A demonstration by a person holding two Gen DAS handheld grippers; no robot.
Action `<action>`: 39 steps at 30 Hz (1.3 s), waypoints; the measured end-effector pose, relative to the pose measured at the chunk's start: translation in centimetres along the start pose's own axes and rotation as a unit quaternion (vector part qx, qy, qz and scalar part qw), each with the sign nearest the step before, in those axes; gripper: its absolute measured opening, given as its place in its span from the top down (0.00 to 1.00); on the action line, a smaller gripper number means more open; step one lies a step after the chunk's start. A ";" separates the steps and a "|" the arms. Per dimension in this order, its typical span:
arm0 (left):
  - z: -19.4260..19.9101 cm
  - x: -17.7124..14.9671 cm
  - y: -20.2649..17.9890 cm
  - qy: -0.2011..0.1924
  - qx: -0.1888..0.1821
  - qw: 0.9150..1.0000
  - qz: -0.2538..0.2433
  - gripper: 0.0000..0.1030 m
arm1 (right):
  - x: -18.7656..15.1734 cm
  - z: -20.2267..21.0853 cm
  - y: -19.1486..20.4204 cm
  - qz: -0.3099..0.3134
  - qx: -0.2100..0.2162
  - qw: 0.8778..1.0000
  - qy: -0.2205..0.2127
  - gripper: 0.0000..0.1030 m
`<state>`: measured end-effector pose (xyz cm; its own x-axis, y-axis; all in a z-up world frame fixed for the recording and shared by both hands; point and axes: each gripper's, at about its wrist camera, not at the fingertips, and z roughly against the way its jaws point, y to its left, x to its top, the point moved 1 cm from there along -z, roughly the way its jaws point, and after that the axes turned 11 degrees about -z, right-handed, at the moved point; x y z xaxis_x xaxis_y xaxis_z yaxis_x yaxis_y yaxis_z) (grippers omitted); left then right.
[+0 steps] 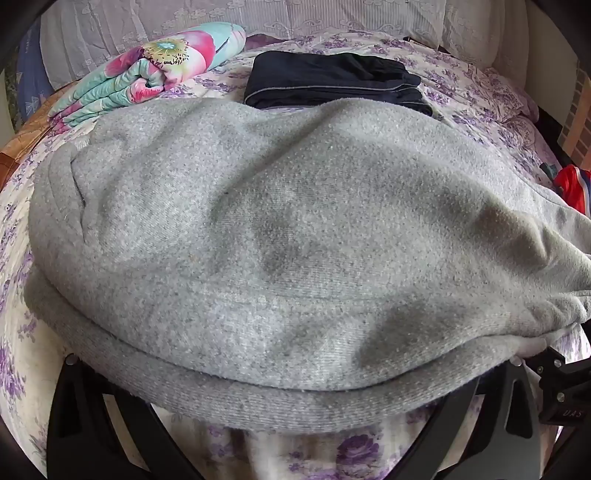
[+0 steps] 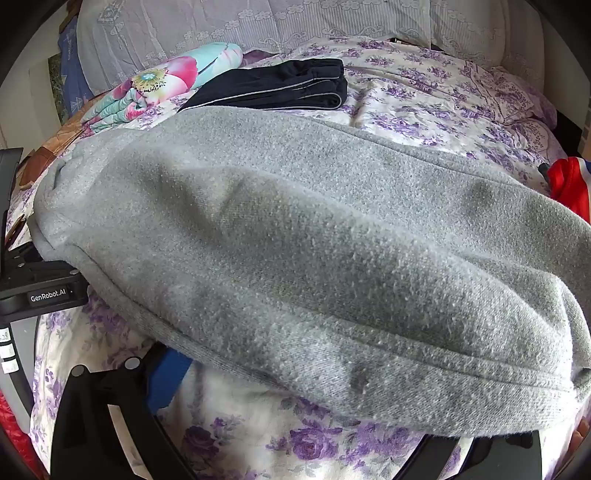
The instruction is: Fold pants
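Nearest in the left wrist view: left gripper [image 1: 277,417], both black fingers spread wide apart at the bottom corners, w/ the folded edge of the grey pants [image 1: 280,251] draped over the tips. Cloth lies between the jaws, but the pads aren't pressing it, so nothing is clamped. Right wrist view, same story: right gripper [image 2: 280,424] jaws wide, one finger [image 2: 99,413] clear at lower left, the other mostly hidden under the pants' hem at lower right; no pinch seen. The grey pants [image 2: 314,258] fill the middle of both views, bunched into a thick fleecy bundle w/ a ribbed band along the near edge, lying on the purple-flower bedsheet [image 1: 351,454]. Part of the left gripper's body w/ a printed label shows at the left edge of the right view, just beside the pants. Beyond the bundle: folded dark pants [image 1: 332,81] w/ a pale stripe, flat on the sheet. Left of those, a rolled floral quilt [image 1: 155,70] in pink and teal. Red garment [image 2: 569,184] at the right edge. Farthest back, white lace pillows [image 2: 258,22] along the head of the bed.
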<state>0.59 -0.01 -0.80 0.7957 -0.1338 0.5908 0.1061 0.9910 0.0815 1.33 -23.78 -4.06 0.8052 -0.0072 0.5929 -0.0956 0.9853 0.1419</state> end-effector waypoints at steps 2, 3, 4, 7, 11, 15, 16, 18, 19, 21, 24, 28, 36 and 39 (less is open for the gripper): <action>0.0 0.0 0.0 0.001 -0.001 1.000 0.000 0.04 | 0.0 0.0 0.0 0.000 0.000 1.000 0.000 0.03; 0.0 0.0 0.0 0.001 -0.001 1.000 0.000 0.04 | 0.0 0.0 0.0 0.000 0.000 1.000 0.000 0.03; 0.0 0.0 0.0 0.000 -0.001 1.000 0.000 0.04 | 0.0 0.0 0.0 0.000 0.000 1.000 0.000 0.03; 0.0 0.0 0.0 0.000 -0.001 1.000 0.000 0.04 | 0.0 0.0 0.0 0.000 0.000 1.000 0.000 0.03; 0.0 0.0 0.0 0.000 0.000 1.000 0.000 0.04 | 0.0 0.0 0.0 0.000 0.000 1.000 0.000 0.03; 0.0 0.0 0.0 0.000 0.000 1.000 0.000 0.04 | 0.0 0.0 0.0 0.000 0.000 1.000 0.000 0.03; 0.0 0.0 0.0 0.000 0.000 1.000 0.000 0.04 | 0.0 0.0 0.0 0.000 0.000 1.000 0.000 0.03; 0.0 0.0 0.0 0.000 -0.001 1.000 0.000 0.04 | 0.0 0.0 0.0 0.000 0.000 1.000 0.000 0.03; 0.0 0.0 0.0 0.000 0.000 1.000 0.000 0.04 | 0.0 0.0 0.0 0.000 0.000 1.000 0.000 0.03; 0.0 0.0 0.0 0.000 0.000 1.000 0.000 0.04 | 0.0 0.0 0.0 0.000 0.000 1.000 0.000 0.03; 0.0 0.0 0.0 0.000 0.000 1.000 0.000 0.04 | 0.0 0.0 0.0 0.000 0.000 1.000 0.000 0.03; 0.0 0.0 0.0 0.000 0.000 1.000 0.000 0.04 | 0.0 0.0 0.0 0.000 0.000 1.000 0.000 0.03; 0.0 0.0 0.0 0.000 -0.001 1.000 0.000 0.04 | 0.0 0.0 0.0 0.000 0.000 1.000 0.000 0.03; 0.0 0.0 0.0 0.000 0.000 1.000 0.001 0.04 | 0.0 0.0 0.0 0.000 0.000 1.000 0.000 0.03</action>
<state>0.59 0.00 -0.80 0.7959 -0.1327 0.5906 0.1057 0.9912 0.0802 1.34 -23.78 -4.02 0.8051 -0.0066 0.5931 -0.0958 0.9854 0.1410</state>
